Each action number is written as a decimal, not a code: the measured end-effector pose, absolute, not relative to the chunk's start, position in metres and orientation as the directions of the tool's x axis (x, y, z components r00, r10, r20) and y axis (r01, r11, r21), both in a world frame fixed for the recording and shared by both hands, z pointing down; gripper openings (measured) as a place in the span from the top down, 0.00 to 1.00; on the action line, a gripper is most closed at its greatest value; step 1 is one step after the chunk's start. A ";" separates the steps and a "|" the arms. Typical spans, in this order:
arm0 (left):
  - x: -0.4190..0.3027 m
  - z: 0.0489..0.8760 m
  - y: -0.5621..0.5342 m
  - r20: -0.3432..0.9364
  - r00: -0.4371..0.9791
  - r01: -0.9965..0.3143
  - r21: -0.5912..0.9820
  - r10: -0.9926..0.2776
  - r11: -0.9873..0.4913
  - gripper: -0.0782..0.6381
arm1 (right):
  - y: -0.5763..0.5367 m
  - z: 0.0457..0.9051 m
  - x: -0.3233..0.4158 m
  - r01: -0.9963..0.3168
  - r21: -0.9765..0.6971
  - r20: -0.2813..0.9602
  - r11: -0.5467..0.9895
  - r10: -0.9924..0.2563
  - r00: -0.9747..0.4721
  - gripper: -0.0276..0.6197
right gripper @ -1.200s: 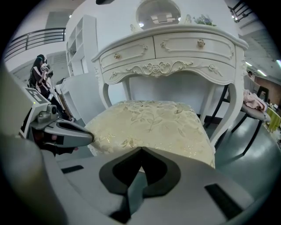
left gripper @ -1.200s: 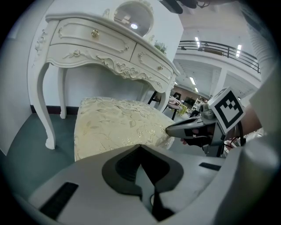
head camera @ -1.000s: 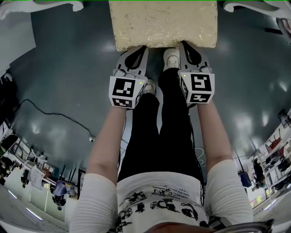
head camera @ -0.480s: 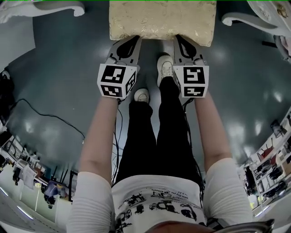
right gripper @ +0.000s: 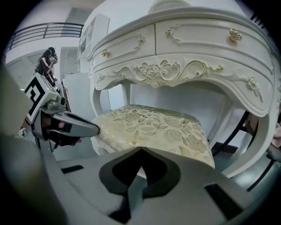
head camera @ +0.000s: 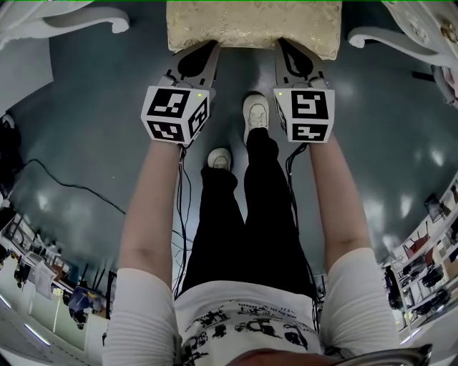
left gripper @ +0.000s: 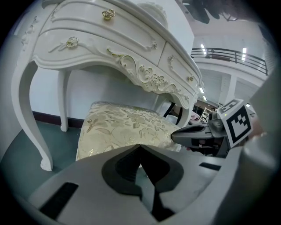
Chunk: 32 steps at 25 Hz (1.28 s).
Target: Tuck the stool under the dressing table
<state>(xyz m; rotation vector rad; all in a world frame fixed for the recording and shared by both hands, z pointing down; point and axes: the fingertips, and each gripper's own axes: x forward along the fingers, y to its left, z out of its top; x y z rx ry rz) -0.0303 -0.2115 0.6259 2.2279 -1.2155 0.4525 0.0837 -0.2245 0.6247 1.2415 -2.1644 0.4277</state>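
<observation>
The stool stands on the dark floor at the far side of the scene, its cream and gold cushion between the two white front legs of the dressing table. In the right gripper view the cushion sits below the carved apron and drawers, with its near part towards the camera.

The left claw meets the cushion's near edge towards its left corner, and the right claw meets the same edge towards its right corner. Both appear to touch the fabric. Each claw has its jaws pressed together with nothing between them, as each gripper's own view shows.

Nearer, between the two forearms, the person's white shoes stand on the floor. A thin cable trails across the floor on the left.
</observation>
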 end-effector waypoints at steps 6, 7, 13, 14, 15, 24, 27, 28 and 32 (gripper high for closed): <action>-0.029 0.628 -0.237 0.522 0.519 -0.854 0.292 -0.677 -0.430 0.86 | -0.252 0.628 0.086 -0.860 0.046 0.622 0.508 -0.688 -0.373 0.93; -0.029 0.628 -0.242 0.519 0.522 -0.853 0.297 -0.677 -0.430 0.86 | -0.257 0.629 0.086 -0.863 0.046 0.623 0.503 -0.690 -0.369 0.93; -0.029 0.629 -0.270 0.517 0.521 -0.853 0.298 -0.679 -0.428 0.86 | -0.286 0.628 0.086 -0.876 0.034 0.612 0.481 -0.703 -0.362 0.93; -0.028 0.629 -0.274 0.520 0.517 -0.856 0.294 -0.680 -0.426 0.86 | -0.290 0.629 0.087 -0.876 0.038 0.607 0.480 -0.708 -0.361 0.93; -0.028 0.629 -0.279 0.522 0.514 -0.857 0.289 -0.680 -0.426 0.86 | -0.295 0.629 0.087 -0.877 0.043 0.601 0.479 -0.713 -0.361 0.93; -0.027 0.630 -0.316 0.512 0.472 -0.881 0.232 -0.718 -0.413 0.86 | -0.333 0.628 0.088 -0.884 0.080 0.555 0.460 -0.758 -0.343 0.93; -0.027 0.628 -0.323 0.511 0.465 -0.883 0.211 -0.723 -0.419 0.86 | -0.340 0.626 0.087 -0.884 0.091 0.550 0.459 -0.763 -0.340 0.93; -0.027 0.628 -0.325 0.509 0.469 -0.881 0.212 -0.722 -0.423 0.86 | -0.343 0.626 0.087 -0.881 0.101 0.544 0.462 -0.767 -0.339 0.93; -0.028 0.628 -0.329 0.503 0.482 -0.874 0.224 -0.717 -0.430 0.86 | -0.346 0.625 0.086 -0.880 0.096 0.538 0.466 -0.768 -0.348 0.93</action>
